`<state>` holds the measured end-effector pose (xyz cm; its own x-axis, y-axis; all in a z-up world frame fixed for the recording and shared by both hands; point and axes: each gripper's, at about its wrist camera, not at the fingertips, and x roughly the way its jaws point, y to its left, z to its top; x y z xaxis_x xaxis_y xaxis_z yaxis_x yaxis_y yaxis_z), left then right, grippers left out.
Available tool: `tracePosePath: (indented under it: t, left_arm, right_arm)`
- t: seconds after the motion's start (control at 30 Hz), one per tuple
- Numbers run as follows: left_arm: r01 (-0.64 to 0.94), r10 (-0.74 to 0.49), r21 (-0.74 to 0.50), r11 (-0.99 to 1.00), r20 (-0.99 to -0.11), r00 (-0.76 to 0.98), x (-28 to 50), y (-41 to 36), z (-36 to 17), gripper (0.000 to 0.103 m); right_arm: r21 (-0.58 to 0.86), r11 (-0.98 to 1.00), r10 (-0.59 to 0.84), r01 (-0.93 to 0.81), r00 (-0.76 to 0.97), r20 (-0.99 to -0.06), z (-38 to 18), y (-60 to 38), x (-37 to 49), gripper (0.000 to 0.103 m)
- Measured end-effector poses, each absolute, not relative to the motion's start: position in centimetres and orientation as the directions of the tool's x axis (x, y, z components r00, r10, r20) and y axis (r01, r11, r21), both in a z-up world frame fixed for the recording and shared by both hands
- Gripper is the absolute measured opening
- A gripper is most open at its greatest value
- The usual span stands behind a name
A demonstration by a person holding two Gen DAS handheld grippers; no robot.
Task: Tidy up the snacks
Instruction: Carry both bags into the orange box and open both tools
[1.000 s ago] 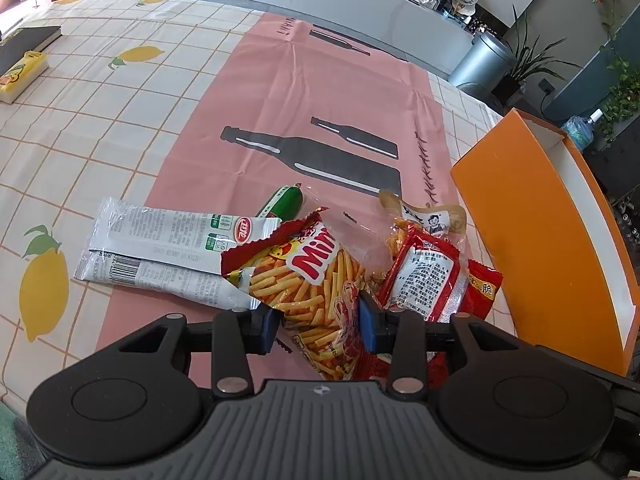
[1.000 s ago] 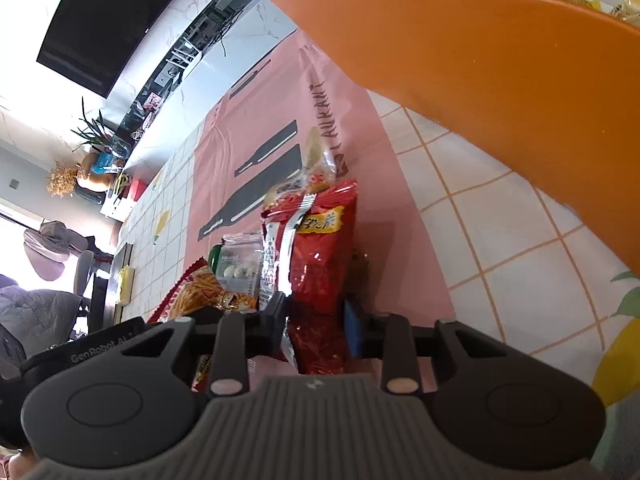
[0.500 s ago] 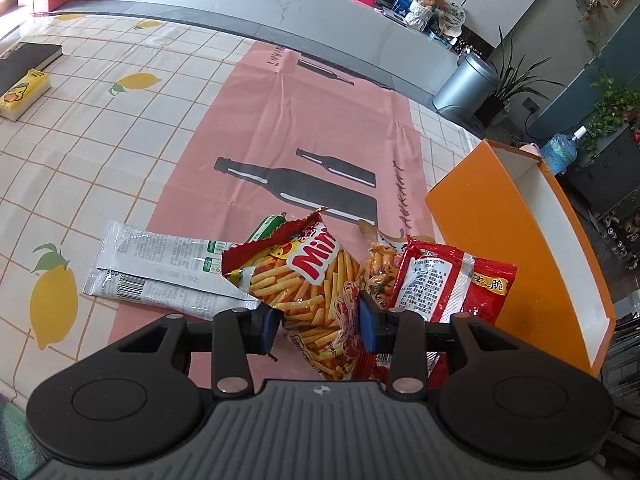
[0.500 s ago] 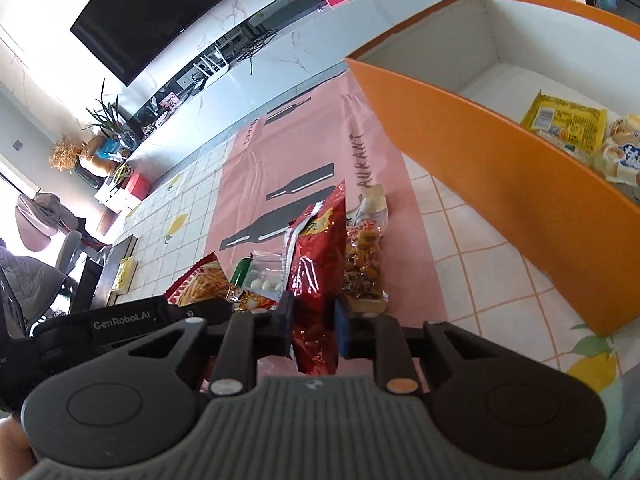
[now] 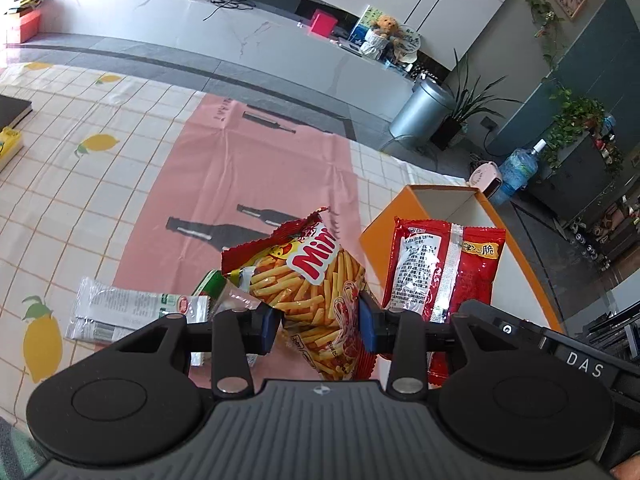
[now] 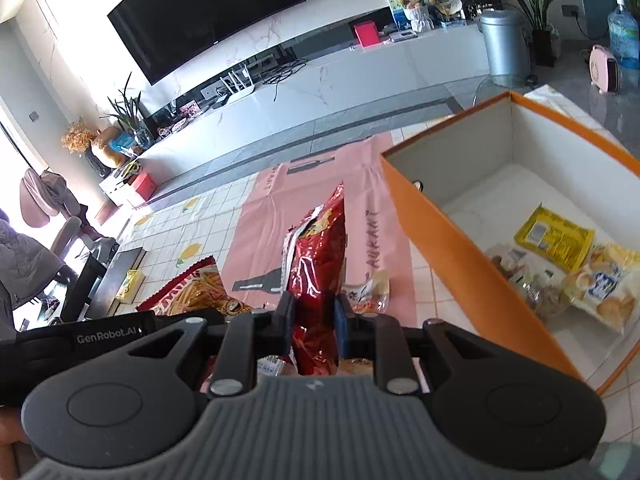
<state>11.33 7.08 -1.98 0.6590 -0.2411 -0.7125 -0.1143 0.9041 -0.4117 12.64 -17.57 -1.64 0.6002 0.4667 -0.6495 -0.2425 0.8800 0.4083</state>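
Note:
My left gripper (image 5: 319, 327) is shut on a fries snack bag (image 5: 312, 280) and holds it lifted above the table. My right gripper (image 6: 314, 325) is shut on a red snack bag (image 6: 318, 256), held upright in the air; that bag also shows in the left wrist view (image 5: 442, 268). The orange box (image 6: 448, 240) stands to the right, open, with several snack packs (image 6: 554, 238) inside. It also shows in the left wrist view (image 5: 404, 216).
A white-green packet (image 5: 132, 312) and a green pack (image 5: 208, 284) lie on the pink mat (image 5: 248, 168). A clear nut pouch (image 6: 370, 292) lies on the mat beside the box. A yellow item (image 5: 6, 146) sits at the table's far left.
Both grippers have risen with their bags, lifting them off the mat. The right gripper now looks down into the open box.

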Motion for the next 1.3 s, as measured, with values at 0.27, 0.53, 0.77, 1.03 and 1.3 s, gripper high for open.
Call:
tracePosePath:
  t: [0.27,0.53,0.77,1.03,1.3]
  left_arm:
    - [0.015,-0.301,-0.408,0.913,-0.65,0.698,14.4,2.5,1.6,0.045]
    - [0.153,-0.371,-0.374,0.915,-0.632,0.681,18.8,-3.6,3.0,0.045]
    - [0.236,-0.403,-0.328,0.915,-0.686,0.606,22.7,-9.1,0.9,0.045]
    - [0.309,-0.383,-0.249,0.918,-0.758,0.528,25.7,-13.1,-2.8,0.045]
    - [0.325,-0.356,-0.215,0.921,-0.804,0.477,27.5,-14.7,-5.3,0.044]
  right_arm:
    - [0.328,0.911,0.408,-0.249,0.662,-0.629,2.8,-21.5,14.8,0.017]
    - [0.218,0.95,0.311,-0.222,0.703,-0.64,4.9,-25.6,18.0,0.017]
    - [0.117,0.97,0.234,-0.214,0.681,-0.694,3.5,-28.9,21.4,0.0]
    - [0.106,0.978,0.196,-0.18,0.617,-0.763,-1.4,-31.8,25.5,0.0]
    - [0.099,0.976,0.195,-0.196,0.566,-0.801,-5.2,-32.2,28.0,0.0]
